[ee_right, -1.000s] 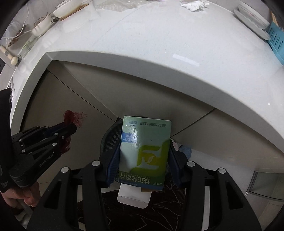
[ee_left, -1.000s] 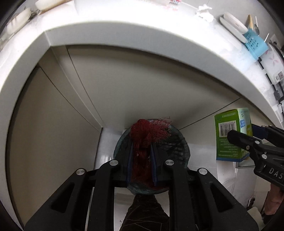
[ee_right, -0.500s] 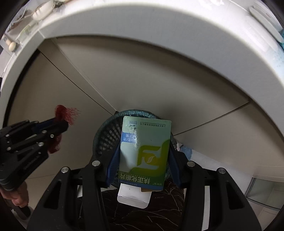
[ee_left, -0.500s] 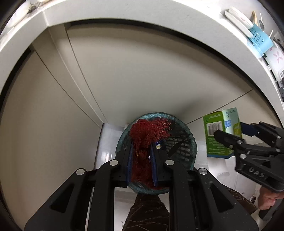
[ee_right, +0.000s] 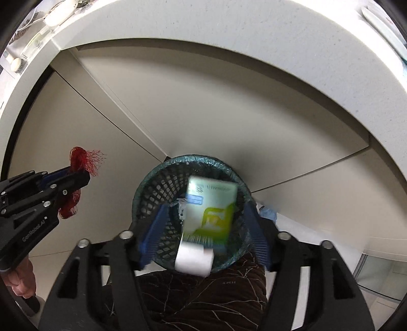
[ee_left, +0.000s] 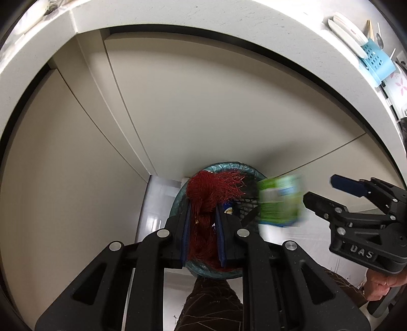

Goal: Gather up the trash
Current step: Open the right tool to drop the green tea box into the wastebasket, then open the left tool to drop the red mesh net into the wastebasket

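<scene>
Box [ee_right: 208, 211] upright, above bin [ee_right: 152, 188].

Home kitchen: white counter [ee_left: 229, 23], cabinet doors [ee_left: 203, 114], dish rack [ee_left: 376, 58].

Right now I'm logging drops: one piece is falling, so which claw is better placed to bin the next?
Left. The left claw holds the red mesh netting above the bin; the right claw is opening, its green box falling.

Bright countertop [ee_left: 229, 23] glare, dim shadowed cabinets, fisheye-curved edges, motion-blurred green box [ee_right: 209, 211].
</scene>
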{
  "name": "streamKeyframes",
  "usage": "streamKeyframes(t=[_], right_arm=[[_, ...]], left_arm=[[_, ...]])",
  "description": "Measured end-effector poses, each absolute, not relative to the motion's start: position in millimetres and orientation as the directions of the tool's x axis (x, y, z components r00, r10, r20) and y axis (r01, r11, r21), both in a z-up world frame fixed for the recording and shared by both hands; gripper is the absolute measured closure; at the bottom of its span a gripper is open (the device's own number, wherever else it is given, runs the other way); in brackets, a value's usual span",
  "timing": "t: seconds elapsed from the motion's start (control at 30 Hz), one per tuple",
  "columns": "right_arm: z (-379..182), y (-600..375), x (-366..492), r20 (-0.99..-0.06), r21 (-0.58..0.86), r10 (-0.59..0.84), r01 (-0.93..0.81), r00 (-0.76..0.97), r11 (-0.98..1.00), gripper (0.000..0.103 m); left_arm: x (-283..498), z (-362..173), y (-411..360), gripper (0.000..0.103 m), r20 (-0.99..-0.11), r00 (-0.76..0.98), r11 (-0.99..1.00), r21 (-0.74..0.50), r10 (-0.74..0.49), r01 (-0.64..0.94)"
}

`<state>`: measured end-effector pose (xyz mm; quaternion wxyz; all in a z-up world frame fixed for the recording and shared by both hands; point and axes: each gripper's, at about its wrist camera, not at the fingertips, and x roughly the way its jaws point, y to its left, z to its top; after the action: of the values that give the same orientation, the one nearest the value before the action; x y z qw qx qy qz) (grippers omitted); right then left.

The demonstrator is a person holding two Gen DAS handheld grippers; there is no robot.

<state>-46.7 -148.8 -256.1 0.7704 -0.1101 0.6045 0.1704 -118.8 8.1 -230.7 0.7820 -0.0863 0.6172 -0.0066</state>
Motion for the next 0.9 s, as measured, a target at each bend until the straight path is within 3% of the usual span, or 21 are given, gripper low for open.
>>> streamKeyframes(t=[0.27, 0.9], right_arm=[[-242.2, -194.5, -43.6, -0.948, 0.045, 0.139, -0.314, 0.285, 0.948, 0.009], [-230.6, -233.9, -58.0, -0.931, 0.051, 0.123, -0.212, 0.344, 0.976, 0.008]], left_arm=[[-116.7, -235.1, 0.8, 0.087, -0.965, 0.234, 0.987, -0.144, -0.122, -0.078], [-104.2, -268.5, -56.8, 0.086, -0.972, 0.168, 0.984, -0.153, -0.166, 0.088]])
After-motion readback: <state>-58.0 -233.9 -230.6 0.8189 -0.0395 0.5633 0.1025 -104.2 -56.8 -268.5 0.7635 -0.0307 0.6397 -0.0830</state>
